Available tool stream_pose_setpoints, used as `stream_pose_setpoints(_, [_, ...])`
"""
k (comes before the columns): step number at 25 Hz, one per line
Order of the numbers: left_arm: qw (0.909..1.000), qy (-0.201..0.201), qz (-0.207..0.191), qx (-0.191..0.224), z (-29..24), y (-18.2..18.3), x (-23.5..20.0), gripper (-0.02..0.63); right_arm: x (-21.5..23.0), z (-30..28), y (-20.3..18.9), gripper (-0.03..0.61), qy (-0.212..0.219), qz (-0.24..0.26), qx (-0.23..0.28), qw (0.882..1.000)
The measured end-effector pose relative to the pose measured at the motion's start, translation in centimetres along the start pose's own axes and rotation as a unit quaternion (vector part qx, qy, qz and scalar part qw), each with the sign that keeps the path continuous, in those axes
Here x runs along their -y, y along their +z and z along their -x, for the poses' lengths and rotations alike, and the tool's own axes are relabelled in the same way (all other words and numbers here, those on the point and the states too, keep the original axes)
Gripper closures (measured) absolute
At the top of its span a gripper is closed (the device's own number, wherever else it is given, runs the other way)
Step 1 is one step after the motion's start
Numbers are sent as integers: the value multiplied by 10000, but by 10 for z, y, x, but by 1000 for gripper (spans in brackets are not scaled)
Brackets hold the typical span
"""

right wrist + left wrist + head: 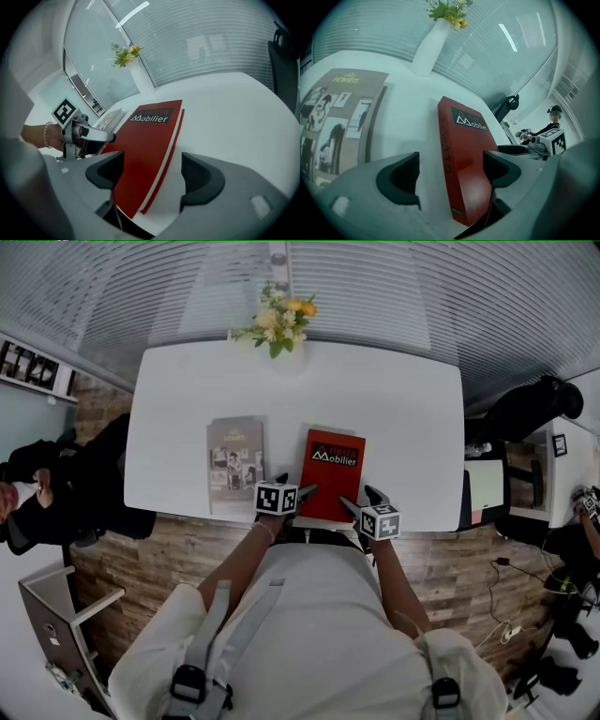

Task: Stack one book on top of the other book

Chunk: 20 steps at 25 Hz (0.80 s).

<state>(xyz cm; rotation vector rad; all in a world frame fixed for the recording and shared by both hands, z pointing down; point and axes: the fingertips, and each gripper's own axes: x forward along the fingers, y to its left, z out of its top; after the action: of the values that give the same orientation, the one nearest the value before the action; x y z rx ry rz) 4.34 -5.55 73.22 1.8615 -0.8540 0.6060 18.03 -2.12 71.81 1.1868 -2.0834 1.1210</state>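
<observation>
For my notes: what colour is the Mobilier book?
Red book, dark title band; right gripper view shows it best.

"Mobilier" in white letters on a dark label at the top of the red book (150, 145) cover, a smaller line above it too dim to read, dark spine lettering unclear, "HOMES" in pale yellow atop the brown book (342, 110) cover

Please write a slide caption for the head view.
Left gripper and right gripper, both open, at the near corners of the red book; grey book lies beside it.
</observation>
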Motion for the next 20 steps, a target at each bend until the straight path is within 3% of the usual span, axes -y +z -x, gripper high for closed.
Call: stream_pose_setpoints(20, [9994, 67, -345, -45, -1, -2, -1, 194, -17, -16, -10, 229, 214, -44, -190, 9996])
